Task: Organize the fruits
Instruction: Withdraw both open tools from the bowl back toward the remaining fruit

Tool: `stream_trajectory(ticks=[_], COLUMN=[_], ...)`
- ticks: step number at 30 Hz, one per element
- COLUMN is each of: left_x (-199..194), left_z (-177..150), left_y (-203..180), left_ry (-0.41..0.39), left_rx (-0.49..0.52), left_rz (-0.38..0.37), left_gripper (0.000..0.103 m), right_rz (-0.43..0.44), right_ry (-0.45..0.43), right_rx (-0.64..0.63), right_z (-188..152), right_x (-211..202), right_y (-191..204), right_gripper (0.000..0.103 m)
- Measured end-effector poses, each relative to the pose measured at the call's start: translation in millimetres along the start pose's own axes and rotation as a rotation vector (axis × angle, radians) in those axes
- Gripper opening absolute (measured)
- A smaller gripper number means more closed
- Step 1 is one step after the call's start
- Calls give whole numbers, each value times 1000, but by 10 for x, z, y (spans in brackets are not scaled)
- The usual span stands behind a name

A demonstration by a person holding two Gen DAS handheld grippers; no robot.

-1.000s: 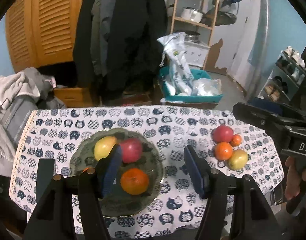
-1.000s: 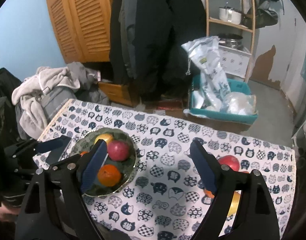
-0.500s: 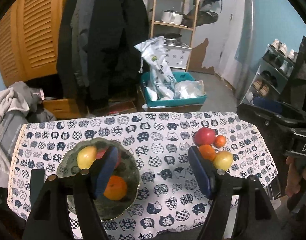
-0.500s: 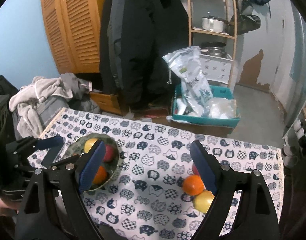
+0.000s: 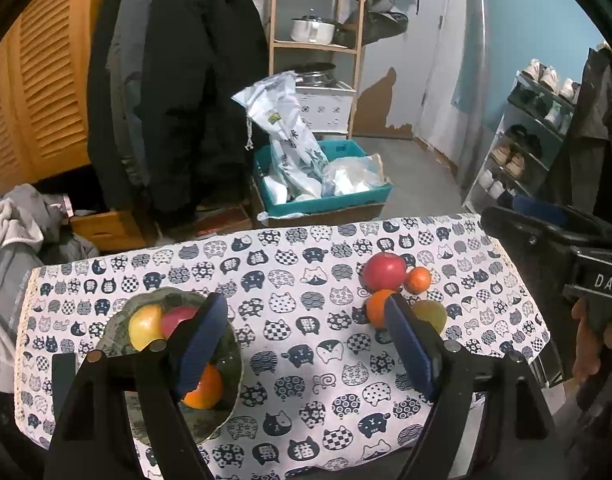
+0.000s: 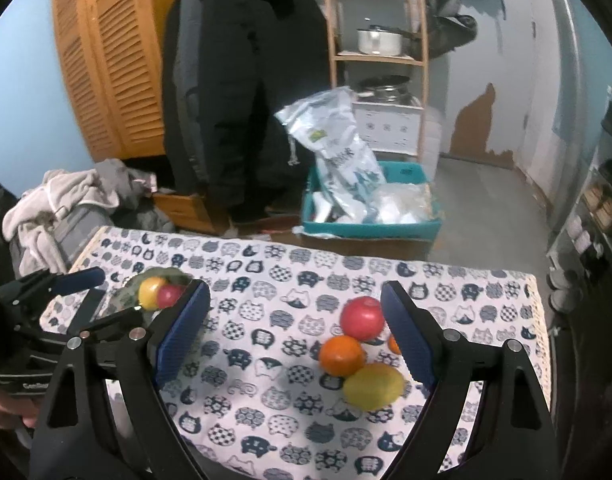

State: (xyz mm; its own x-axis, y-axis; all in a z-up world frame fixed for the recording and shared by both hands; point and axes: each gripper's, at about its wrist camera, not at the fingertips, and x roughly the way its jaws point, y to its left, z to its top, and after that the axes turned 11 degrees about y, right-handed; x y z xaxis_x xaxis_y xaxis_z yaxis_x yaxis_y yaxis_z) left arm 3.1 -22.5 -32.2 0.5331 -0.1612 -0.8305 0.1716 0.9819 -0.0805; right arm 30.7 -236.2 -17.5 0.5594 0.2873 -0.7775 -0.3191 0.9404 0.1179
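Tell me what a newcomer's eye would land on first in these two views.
Probably the loose fruit cluster on the cat-print tablecloth: a red apple, an orange and a yellow fruit, lying just ahead of the open, empty right gripper. Next, the green bowl towards the cloth's left, already holding three fruits, partly behind the open left gripper.

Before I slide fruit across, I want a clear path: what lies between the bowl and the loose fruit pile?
Only bare cat-print tablecloth lies between the bowl and the fruit pile; the left wrist view shows it best.
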Motion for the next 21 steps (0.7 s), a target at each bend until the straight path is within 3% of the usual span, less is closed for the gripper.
stream_trajectory(ticks=[11, 21], left_x=[299, 700], left_z=[51, 23], left_y=[-298, -428], left_ry=[60, 132], left_rx=[62, 103], left_rz=[-6, -9], left_gripper=[82, 82], right_rz=[-37, -62], right_ry=[43, 156], right_rx=[64, 91], right_z=[-150, -344], right_x=[85, 498], right_y=[-461, -698], right_gripper=[86, 87])
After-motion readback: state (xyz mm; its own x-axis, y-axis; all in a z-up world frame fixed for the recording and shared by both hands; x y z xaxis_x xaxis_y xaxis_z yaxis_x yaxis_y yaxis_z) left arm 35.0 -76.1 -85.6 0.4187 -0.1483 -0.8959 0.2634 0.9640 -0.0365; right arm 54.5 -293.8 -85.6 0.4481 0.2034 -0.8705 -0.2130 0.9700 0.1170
